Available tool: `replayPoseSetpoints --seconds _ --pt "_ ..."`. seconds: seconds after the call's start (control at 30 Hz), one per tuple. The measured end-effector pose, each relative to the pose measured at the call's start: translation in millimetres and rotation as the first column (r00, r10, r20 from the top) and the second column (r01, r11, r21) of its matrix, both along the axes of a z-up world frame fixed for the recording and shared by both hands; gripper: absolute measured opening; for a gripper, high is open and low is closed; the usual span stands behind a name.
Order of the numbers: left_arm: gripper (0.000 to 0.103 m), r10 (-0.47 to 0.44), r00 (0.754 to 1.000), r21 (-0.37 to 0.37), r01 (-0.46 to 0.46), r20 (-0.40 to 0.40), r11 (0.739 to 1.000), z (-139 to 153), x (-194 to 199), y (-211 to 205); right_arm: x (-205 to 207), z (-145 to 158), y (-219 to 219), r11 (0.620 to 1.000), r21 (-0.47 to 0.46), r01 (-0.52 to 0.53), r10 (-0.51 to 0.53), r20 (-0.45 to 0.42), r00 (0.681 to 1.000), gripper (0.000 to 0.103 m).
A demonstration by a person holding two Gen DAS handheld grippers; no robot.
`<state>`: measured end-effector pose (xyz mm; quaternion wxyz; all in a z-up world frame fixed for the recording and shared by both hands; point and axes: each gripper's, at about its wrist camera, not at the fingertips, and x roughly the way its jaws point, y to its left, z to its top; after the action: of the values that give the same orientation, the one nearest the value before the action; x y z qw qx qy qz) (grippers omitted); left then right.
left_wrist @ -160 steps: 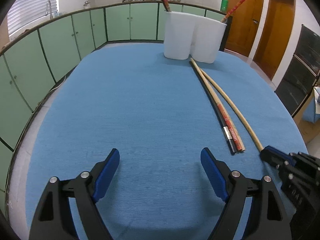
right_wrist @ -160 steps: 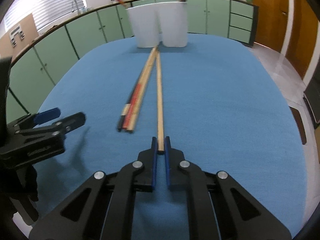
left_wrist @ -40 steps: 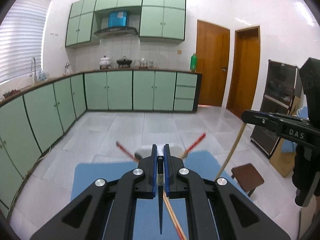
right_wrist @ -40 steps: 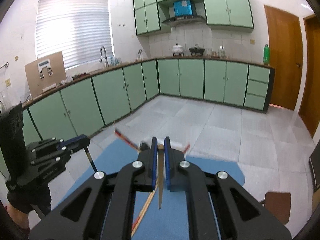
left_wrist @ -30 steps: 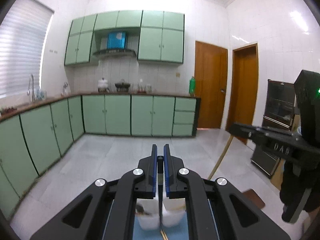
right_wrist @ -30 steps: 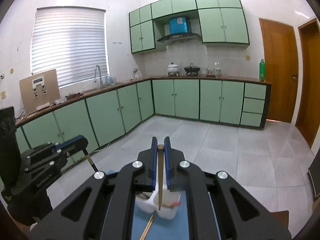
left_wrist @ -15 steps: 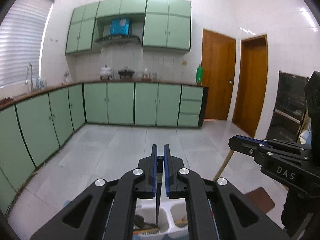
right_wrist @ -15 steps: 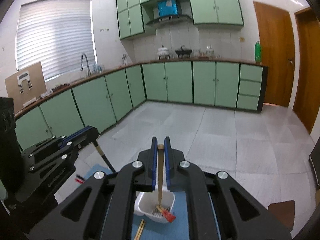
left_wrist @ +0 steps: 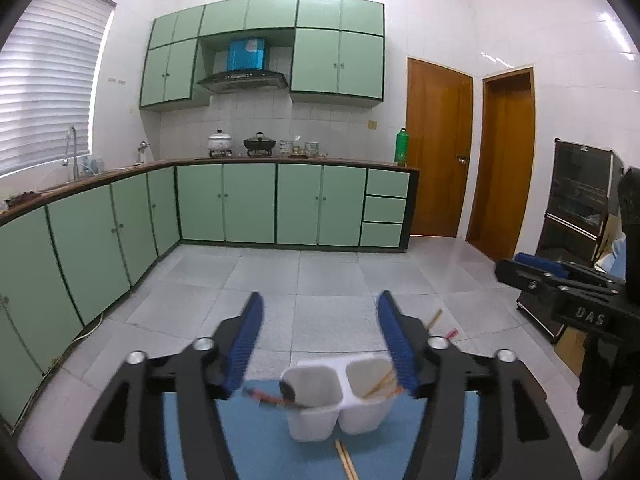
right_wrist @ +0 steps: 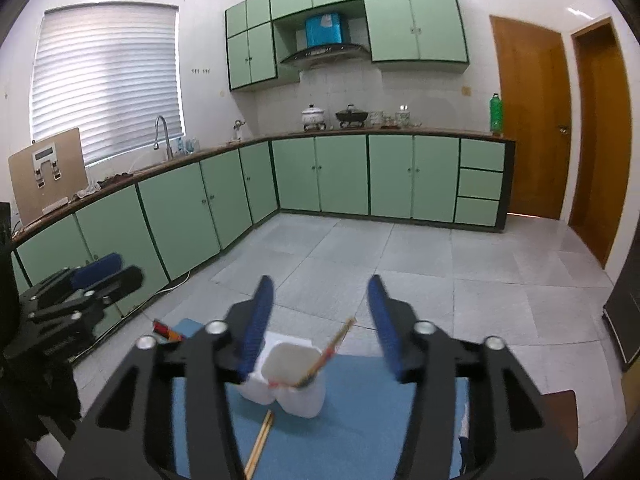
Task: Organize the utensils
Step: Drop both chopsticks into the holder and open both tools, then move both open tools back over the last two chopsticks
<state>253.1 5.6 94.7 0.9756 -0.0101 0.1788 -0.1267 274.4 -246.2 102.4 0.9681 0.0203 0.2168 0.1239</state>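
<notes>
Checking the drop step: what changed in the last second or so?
Both grippers let go: the left gripper and right gripper are opening, nothing between their fingers. The chopsticks each held now sit in the white holder. Chopsticks on the blue mat stayed.

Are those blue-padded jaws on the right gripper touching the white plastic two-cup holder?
Apart. The right wrist view shows the right gripper, jaws opening and empty, above the white plastic two-cup holder.

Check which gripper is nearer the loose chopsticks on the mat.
Left, likely. Left gripper is lined up above the loose chopsticks; right gripper sits off to their right. Both jaws are opening, empty.
</notes>
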Motion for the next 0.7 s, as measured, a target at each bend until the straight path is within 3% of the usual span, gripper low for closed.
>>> replayPoseSetpoints --seconds 0.17,0.27,0.5,0.7 --pt "0.076 0.031 0.999 -0.014 -0.031 -0.018 0.999 -15 -42 10 -51 -18 -12 1.0 0.012 0.01 -0.01 0.018 1.0 0.077" --pt "0.079 0.041 0.998 0.002 -0.041 -0.042 0.999 -37 -66 13 -79 -38 -14 1.0 0.015 0.009 -0.009 0.01 1.0 0.085" --pt "0.082 0.068 0.985 0.043 -0.062 -0.157 0.997 -105 -106 14 -133 -99 7 0.999 -0.032 0.005 -0.007 -0.055 0.998 0.089" --pt "0.083 0.111 0.951 0.079 -0.092 -0.29 0.993 -168 -120 27 -159 -159 33 0.998 -0.057 -0.006 -0.004 -0.162 0.987 0.089"
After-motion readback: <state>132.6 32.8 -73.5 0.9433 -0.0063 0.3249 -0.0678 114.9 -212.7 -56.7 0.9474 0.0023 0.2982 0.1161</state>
